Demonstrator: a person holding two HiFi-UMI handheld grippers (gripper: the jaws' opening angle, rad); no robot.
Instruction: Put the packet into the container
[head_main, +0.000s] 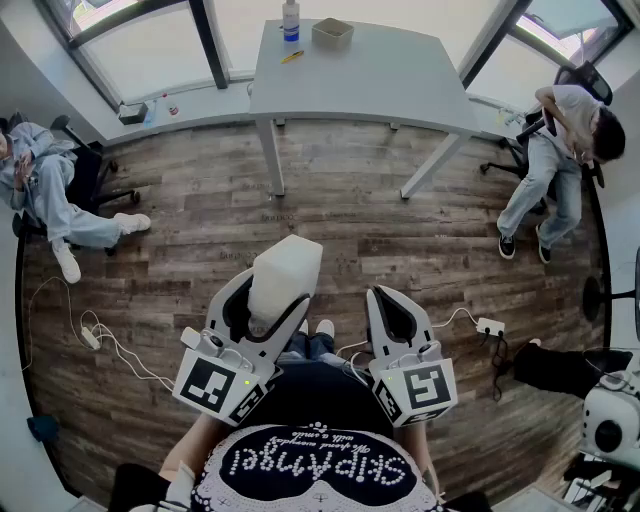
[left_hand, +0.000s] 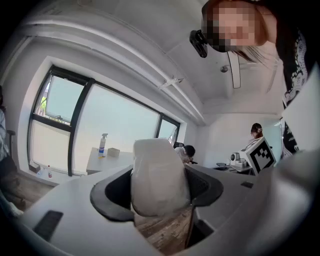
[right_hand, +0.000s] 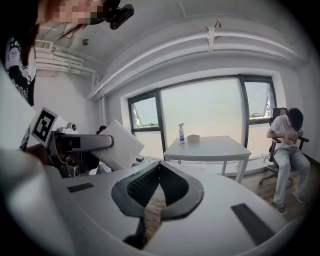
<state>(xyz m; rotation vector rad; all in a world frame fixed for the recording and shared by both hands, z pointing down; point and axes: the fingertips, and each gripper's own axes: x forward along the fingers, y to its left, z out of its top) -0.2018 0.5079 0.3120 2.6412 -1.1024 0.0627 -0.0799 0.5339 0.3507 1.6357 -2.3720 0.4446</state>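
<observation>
A white puffy packet (head_main: 285, 278) stands up between the jaws of my left gripper (head_main: 270, 305), which is shut on it in the air, well above the wooden floor. In the left gripper view the packet (left_hand: 157, 175) fills the gap between the dark pads (left_hand: 112, 195). The right gripper view shows it from the side as a white slab (right_hand: 121, 145). My right gripper (head_main: 393, 300) hangs beside the left one, shut, with its tips touching and nothing between them (right_hand: 159, 165). A small tan container (head_main: 332, 33) sits on the far grey table and is also visible in both gripper views (left_hand: 114, 152) (right_hand: 193, 138).
The grey table (head_main: 400, 80) stands ahead by the windows, with a spray bottle (head_main: 291, 20) next to the container. One person sits at the left (head_main: 45, 185), another on a chair at the right (head_main: 560, 150). Cables and a power strip (head_main: 490, 326) lie on the floor.
</observation>
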